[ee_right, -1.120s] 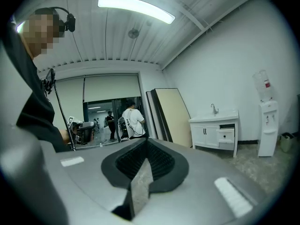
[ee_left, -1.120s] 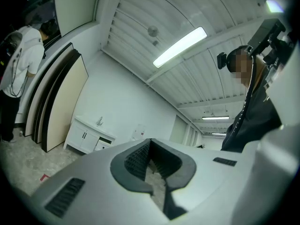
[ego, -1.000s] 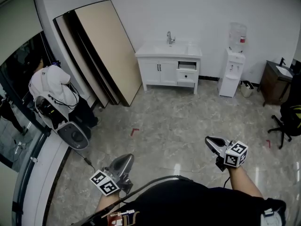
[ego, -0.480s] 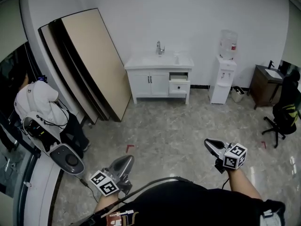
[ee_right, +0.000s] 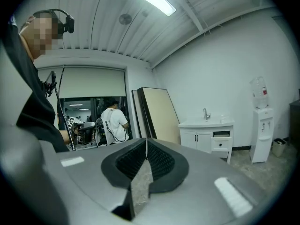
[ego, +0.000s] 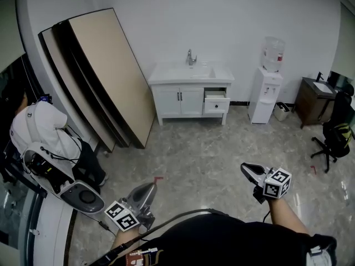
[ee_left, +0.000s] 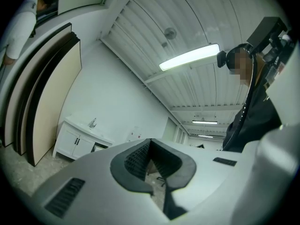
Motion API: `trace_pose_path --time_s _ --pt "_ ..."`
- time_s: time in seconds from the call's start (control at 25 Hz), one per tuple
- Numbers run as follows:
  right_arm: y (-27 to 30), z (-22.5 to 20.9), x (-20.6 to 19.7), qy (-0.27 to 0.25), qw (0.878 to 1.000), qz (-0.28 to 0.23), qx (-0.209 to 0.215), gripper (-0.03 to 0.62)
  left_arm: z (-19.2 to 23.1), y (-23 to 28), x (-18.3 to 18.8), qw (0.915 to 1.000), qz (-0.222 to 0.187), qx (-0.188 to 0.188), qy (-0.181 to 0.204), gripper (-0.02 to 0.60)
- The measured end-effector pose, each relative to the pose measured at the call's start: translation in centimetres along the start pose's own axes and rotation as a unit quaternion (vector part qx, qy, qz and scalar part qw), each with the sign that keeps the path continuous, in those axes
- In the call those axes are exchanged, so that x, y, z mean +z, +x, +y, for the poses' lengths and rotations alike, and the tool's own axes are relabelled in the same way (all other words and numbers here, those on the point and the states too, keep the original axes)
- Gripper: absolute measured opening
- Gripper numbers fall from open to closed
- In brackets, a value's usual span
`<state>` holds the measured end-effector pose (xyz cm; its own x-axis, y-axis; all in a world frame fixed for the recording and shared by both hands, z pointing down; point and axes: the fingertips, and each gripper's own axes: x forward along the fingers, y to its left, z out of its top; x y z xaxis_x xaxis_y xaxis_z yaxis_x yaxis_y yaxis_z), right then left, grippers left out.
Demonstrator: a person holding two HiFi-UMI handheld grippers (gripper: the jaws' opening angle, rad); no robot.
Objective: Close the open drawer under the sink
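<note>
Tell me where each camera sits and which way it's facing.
Head view: on the person's head, looking steeply down over the floor toward the sink cabinet and open drawer; shows the person's torso, left claw, right claw.
Left gripper view: on the left claw, tilted toward ceiling and cabinet; shows its closed jaws, the torso.
Right gripper view: on the right claw, facing the cabinet; shows its closed jaws, the torso.
Shared: all see the sink cabinet.

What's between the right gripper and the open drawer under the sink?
Only bare grey floor, as the head view shows, from the right gripper to the open drawer.
</note>
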<state>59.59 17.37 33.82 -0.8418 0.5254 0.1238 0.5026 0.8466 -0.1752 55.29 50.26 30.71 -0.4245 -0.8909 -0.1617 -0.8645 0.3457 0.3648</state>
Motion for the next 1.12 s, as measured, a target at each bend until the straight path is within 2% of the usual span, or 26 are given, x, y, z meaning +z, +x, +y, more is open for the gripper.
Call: trace_pose_path --time_s 0.2,0.48,0.64,0.88,0.96,1.12 --pt "3.8 -1.3 -0.1 0.005 1.000 0.014 0.009 0.011 3.6 0.3 0.4 0.9998 0.000 0.015 -0.011 0.000" --pt "9.4 -6.6 0.4 0.015 0.999 0.017 0.047 0.011 7.5 3.8 0.6 0.9988 -0.003 0.048 -0.008 0.000" --pt "13.1 -11.2 1.7 0.018 0.997 0.012 0.081 0.011 9.6 7.1 1.3 0.9969 -0.015 0.077 0.003 0.000" --pt "16.7 -19.7 6.2 0.005 0.993 0.005 0.122 0.011 11.3 13.7 2.8 0.9919 -0.036 0.121 0.021 0.000" --pt "17.7 -22.4 7.3 0.005 0.991 0.000 0.132 0.011 11.8 16.3 3.0 0.9907 -0.043 0.128 0.018 0.000" --pt "19.3 -26.2 7.7 -0.001 0.989 0.002 0.148 0.011 12.5 20.4 2.4 0.9900 -0.032 0.136 0.022 0.000"
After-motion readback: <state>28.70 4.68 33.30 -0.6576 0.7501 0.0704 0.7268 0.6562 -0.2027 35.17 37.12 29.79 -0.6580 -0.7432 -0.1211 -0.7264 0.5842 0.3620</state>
